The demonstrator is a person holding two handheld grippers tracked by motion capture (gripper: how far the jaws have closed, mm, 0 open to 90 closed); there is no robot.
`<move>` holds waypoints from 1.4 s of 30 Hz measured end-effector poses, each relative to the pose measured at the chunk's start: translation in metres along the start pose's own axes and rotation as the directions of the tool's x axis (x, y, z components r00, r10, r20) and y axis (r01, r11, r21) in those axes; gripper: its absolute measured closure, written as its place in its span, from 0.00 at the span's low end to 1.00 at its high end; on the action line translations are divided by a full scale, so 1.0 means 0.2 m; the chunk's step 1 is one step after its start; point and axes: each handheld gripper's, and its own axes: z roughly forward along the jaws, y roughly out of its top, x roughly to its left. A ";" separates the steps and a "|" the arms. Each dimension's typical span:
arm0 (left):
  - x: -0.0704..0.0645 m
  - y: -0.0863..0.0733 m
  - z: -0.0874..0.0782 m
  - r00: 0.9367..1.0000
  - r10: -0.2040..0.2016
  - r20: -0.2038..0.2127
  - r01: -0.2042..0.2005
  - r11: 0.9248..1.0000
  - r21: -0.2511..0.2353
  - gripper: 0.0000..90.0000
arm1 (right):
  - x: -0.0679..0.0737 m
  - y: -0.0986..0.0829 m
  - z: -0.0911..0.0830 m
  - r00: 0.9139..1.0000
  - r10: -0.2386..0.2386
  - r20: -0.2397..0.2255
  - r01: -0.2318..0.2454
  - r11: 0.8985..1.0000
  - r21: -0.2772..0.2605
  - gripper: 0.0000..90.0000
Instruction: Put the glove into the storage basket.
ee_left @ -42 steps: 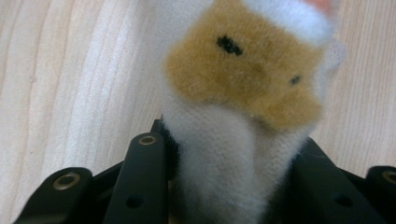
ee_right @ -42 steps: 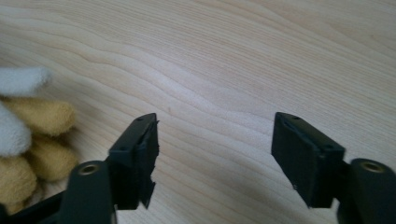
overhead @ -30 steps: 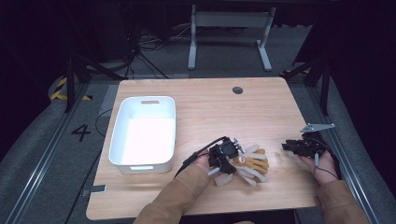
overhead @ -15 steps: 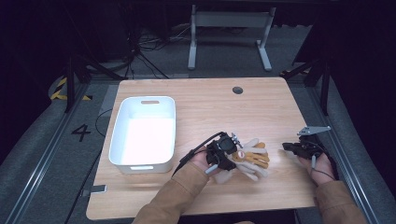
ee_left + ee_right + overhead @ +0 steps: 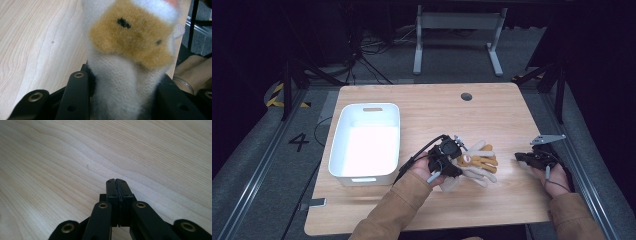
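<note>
A fuzzy white and tan plush glove (image 5: 477, 162) lies on the wooden table (image 5: 492, 120), at the front and a little right of centre. My left gripper (image 5: 456, 161) is shut on its left end. In the left gripper view the plush (image 5: 130, 50) fills the space between the two black jaws of my left gripper (image 5: 120, 85), and a tan patch with black dots shows on it. My right gripper (image 5: 523, 157) rests low over bare wood to the right of the plush, apart from it. In the right gripper view my right gripper (image 5: 116, 181) has its jaws pressed together with nothing between them.
A white rectangular bin (image 5: 364, 140) stands on the left part of the table. A small round hole (image 5: 466, 96) sits near the far edge. The person's sleeves come in from the bottom. The table's right edge runs just beyond the right gripper.
The left gripper and the plush have shifted slightly away from the front edge. The right gripper has hardly moved.
</note>
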 end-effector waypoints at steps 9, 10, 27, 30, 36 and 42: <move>0.02 0.05 -0.10 0.995 -0.073 -0.072 0.076 0.996 0.044 0.75 | 0.00 0.06 0.04 1.000 -0.006 -0.016 0.006 1.000 0.030 1.00; 0.02 0.05 -0.10 0.995 -0.073 -0.072 0.076 0.996 0.044 0.75 | 0.00 0.06 0.04 1.000 -0.006 -0.016 0.006 1.000 0.030 1.00; 0.18 0.08 -0.24 0.943 -0.293 -0.155 0.308 0.947 0.085 0.75 | -0.02 0.20 0.09 0.999 -0.021 -0.037 0.021 1.000 0.023 1.00; 0.20 0.08 -0.26 0.937 -0.309 -0.165 0.327 0.940 0.093 0.75 | -0.02 0.21 0.10 0.999 -0.018 -0.039 0.019 0.999 0.026 1.00; 0.23 0.08 -0.30 0.921 -0.349 -0.173 0.370 0.923 0.107 0.75 | -0.01 0.24 0.11 0.999 -0.033 -0.031 0.033 0.999 0.023 1.00; 0.26 0.08 -0.33 0.911 -0.371 -0.181 0.395 0.911 0.120 0.75 | -0.01 0.24 0.11 0.999 -0.030 -0.033 0.031 0.999 0.027 1.00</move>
